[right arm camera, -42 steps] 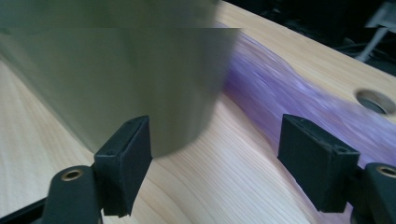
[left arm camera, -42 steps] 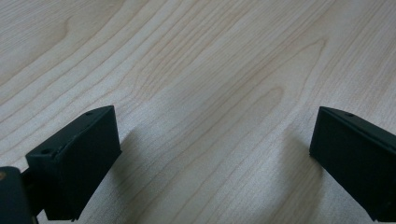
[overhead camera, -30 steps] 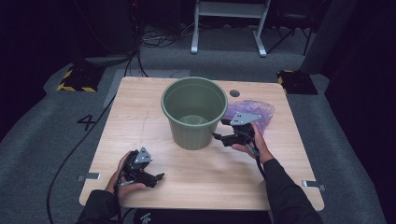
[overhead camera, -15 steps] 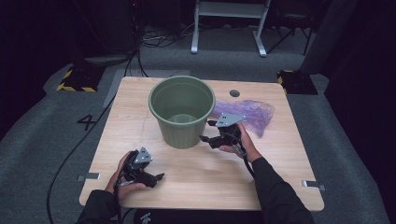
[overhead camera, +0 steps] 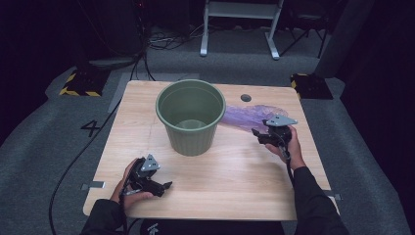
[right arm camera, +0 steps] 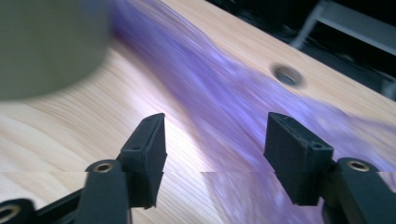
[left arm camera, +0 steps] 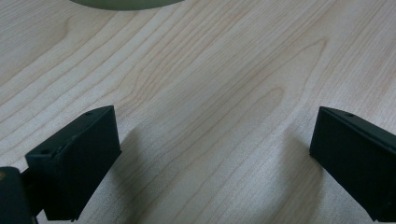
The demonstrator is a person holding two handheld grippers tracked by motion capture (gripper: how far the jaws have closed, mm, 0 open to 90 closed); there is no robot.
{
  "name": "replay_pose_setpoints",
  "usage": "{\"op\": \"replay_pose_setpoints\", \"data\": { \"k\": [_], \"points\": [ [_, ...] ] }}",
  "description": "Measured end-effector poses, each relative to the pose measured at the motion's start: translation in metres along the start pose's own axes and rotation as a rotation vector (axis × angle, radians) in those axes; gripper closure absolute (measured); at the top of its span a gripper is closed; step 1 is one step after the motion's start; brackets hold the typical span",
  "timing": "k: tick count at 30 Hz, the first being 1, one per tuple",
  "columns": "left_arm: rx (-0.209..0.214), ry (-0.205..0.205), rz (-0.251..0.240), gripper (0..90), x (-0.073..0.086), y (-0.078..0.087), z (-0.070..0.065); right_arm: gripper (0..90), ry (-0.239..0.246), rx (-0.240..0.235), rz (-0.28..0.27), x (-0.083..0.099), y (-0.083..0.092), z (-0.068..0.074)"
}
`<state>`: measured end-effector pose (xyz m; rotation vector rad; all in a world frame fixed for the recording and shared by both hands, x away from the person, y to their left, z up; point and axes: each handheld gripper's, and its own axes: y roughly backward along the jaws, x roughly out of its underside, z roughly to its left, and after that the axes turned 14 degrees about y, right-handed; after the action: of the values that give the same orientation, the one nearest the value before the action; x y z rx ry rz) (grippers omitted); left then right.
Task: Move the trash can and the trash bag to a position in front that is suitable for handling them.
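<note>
High view: green plastic bin [overhead camera: 191,117] upright mid-table [overhead camera: 235,176]; purple plastic bag [overhead camera: 249,116] flat just right of it. Left gripper [overhead camera: 164,186] near the front edge; right gripper [overhead camera: 255,133] beside the bag.

Left gripper view: jaws wide apart over bare wood, holding nothing.

Right gripper view: jaws parted, empty, blurred bag [right arm camera: 224,107] beyond them.

Motion-blurred purple bag [right arm camera: 224,107]; green bucket [left arm camera: 122,3] cropped at frame top.

Bucket [overhead camera: 191,117]: dull olive green, ribbed. Bag [overhead camera: 247,116]: translucent purple. Counter [overhead camera: 235,171]: pale wood grain. Both tool bodies black with grey top plates. Floor [overhead camera: 49,147]: grey carpet.
</note>
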<state>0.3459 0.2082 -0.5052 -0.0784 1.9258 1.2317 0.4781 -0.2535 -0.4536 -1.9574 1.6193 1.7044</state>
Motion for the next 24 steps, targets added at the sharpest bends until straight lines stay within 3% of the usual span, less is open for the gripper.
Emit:
{"op": "replay_pose_setpoints", "data": {
  "k": [1, 2, 5, 8, 10, 11, 15, 24],
  "points": [
    [0.0, 0.0, 0.0, 1.1, 0.0, 0.0, 0.0, 40.7, 0.0, 0.0, 0.0, 0.0, 0.0, 0.0],
    [0.0, 0.0, 0.0, 1.1, 0.0, 0.0, 0.0, 45.0, -0.053, -0.004, 0.008, 0.011, -0.002, -0.009],
    [-0.001, 0.0, 0.0, 1.1, 0.0, 0.0, 0.0, 55.1, -0.099, -0.005, 0.033, 0.024, -0.005, -0.017],
    [-0.001, 0.0, 0.0, 1.1, 0.0, 0.0, 0.0, 68.1, -0.105, -0.011, 0.087, 0.035, -0.009, -0.02],
    [-0.001, 0.0, 0.0, 1.1, 0.0, 0.0, 0.0, 78.2, -0.112, -0.028, 0.094, 0.041, -0.009, -0.022],
    [-0.001, 0.0, 0.0, 1.1, 0.0, 0.0, 0.0, 83.1, -0.113, -0.013, 0.102, 0.044, -0.007, -0.023],
    [-0.001, 0.0, 0.0, 1.1, 0.0, 0.0, 0.0, 88.9, -0.139, -0.015, 0.085, 0.053, 0.002, -0.03],
    [-0.004, 0.002, -0.002, 0.9, 0.0, 0.0, 0.0, 89.5, -0.156, 0.016, 0.099, 0.067, 0.019, -0.043]
  ]
}}
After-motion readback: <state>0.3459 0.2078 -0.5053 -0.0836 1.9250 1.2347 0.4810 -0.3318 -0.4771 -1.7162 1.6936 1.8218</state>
